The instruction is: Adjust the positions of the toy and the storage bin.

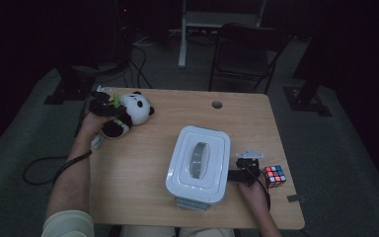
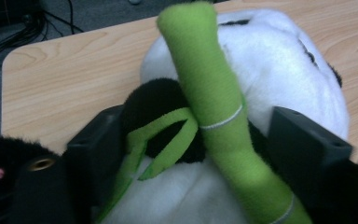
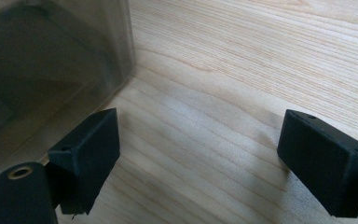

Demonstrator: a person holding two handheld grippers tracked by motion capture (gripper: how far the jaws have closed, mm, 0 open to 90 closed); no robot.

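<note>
at the wooden table's (image 1: 143,163) far left corner, the left tool (image 2: 200,140) clenches a fluffy panda (image 2: 279,70) with its felt bamboo stalk (image 2: 209,88).

A: The high view is dim; the room behind the desk (image 1: 143,163) fades to black.
B: Both tool views are brighter, the close panda (image 2: 279,60) soft-focused, with soft shadows under the right tool (image 3: 198,158).

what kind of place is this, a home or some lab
Most likely a dim lab or recording room, not a home: a small wooden table on grey carpet, a folding chair behind it, and loose cables trailing across the floor beside dark equipment stands.
</note>
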